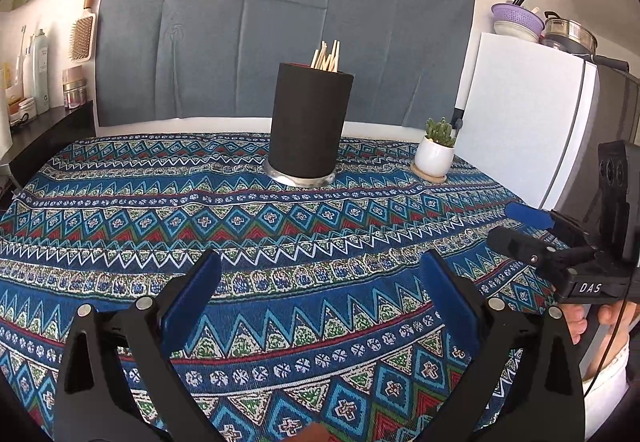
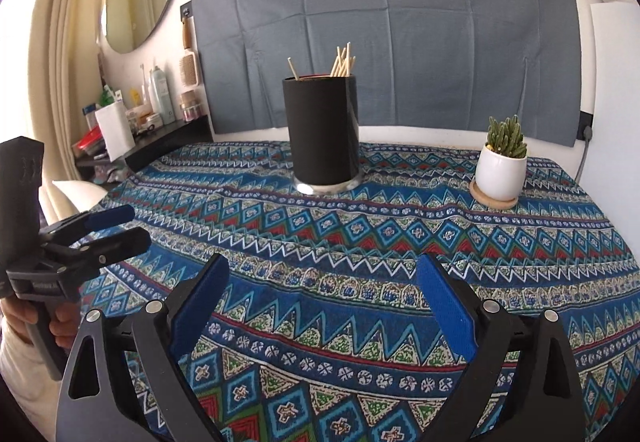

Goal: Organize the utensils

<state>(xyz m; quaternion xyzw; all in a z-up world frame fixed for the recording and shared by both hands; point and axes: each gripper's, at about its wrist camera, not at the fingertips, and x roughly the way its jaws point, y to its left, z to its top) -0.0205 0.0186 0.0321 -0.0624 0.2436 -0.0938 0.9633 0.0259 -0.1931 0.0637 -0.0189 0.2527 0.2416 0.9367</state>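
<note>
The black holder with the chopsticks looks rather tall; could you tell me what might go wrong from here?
1. The black holder is tall on a narrow base; a nudge from either open gripper could tip it.
2. The chopsticks lean loosely above the rim and could snag or spill.
3. The small potted plant stands beside it, within a sweep's path.

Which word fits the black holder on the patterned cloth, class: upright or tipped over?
Upright. The black holder stands on its round silver base on the patterned cloth, open mouth facing up, with wooden sticks poking out of the top.

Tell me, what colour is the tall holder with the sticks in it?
Black holder, clearest in the right wrist view.
</note>
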